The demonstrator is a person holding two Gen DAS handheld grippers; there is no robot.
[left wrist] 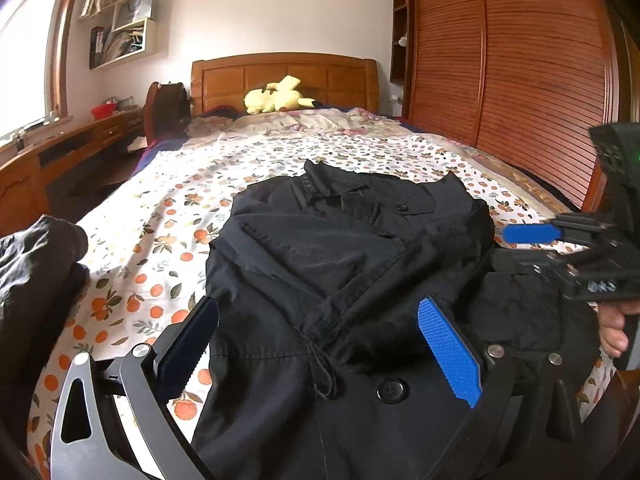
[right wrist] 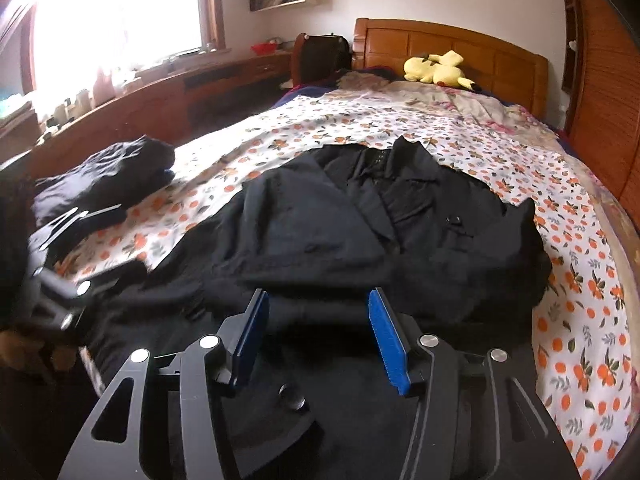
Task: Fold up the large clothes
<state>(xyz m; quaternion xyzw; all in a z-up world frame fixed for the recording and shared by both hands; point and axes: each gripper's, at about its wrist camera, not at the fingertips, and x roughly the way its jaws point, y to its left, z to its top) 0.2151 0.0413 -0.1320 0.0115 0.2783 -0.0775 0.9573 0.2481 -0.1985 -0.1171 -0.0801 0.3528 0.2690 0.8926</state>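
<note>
A black coat (left wrist: 320,240) (right wrist: 360,232) lies spread on the flower-print bedsheet (left wrist: 160,208), collar toward the headboard, with its sleeves laid in across the chest. My left gripper (left wrist: 320,308) stands wide open over the coat's lower front, near a large button (left wrist: 391,391), with nothing between its blue pads (left wrist: 448,352). My right gripper (right wrist: 319,296) is open above the coat's near part, its pads clear of the cloth. In the left wrist view the right gripper (left wrist: 520,250) sits at the coat's right edge, held by a hand (left wrist: 612,328). The left gripper (right wrist: 132,240) shows blurred at the coat's left side.
A folded dark garment (left wrist: 36,264) (right wrist: 108,176) lies on the bed's left side. A yellow plush toy (left wrist: 276,96) (right wrist: 436,68) rests at the wooden headboard (left wrist: 280,76). A slatted wardrobe (left wrist: 520,60) borders the right, a desk (right wrist: 180,92) under the window the left.
</note>
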